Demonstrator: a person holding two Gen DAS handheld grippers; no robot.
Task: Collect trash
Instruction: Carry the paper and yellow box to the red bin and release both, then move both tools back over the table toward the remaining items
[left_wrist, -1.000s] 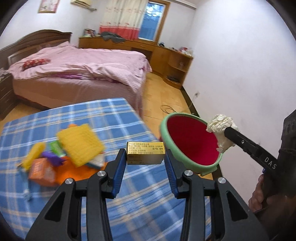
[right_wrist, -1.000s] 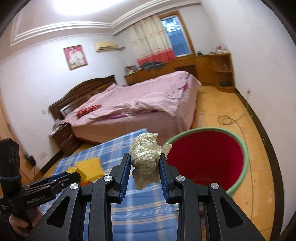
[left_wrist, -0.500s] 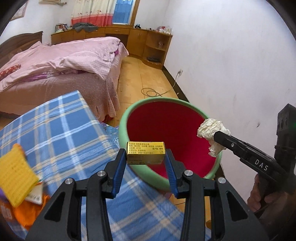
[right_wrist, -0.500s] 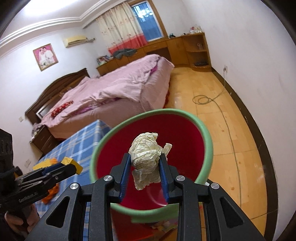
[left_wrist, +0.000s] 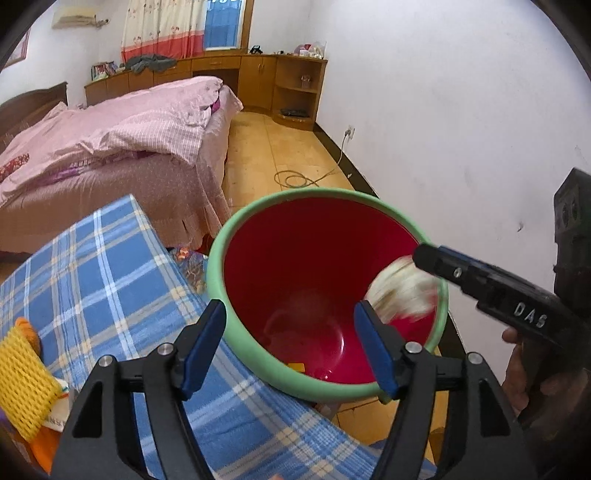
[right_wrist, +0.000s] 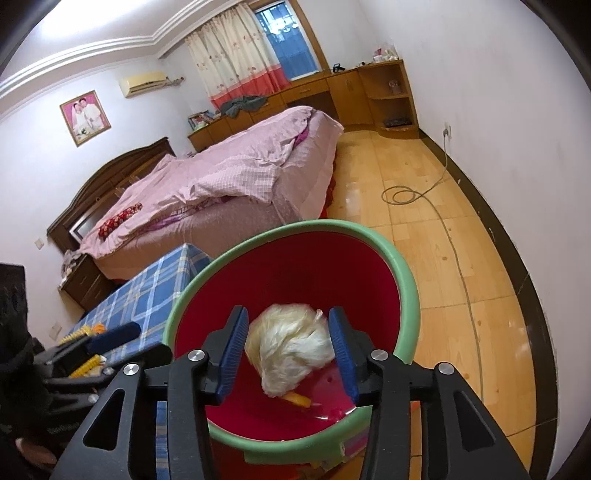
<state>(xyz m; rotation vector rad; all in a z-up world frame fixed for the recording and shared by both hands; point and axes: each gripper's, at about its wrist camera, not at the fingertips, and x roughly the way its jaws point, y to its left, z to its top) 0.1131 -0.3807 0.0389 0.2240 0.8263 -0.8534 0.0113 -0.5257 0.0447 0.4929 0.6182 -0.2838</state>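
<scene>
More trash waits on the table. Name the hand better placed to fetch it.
Left, probably. Its tongs are open and empty beside the yellow foam net on the table; the right tongs bracket the falling paper wad.

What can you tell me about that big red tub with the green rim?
The round red plastic tub with a thick pale-green rim stands open on the wooden floor, against the edge of the blue checked tablecloth. Its glossy inside holds a small yellow box at the bottom. A blurred crumpled cream paper wad is over its mouth, between the open right gripper's fingers, apparently dropping in. The open left gripper hovers at its near rim.
</scene>
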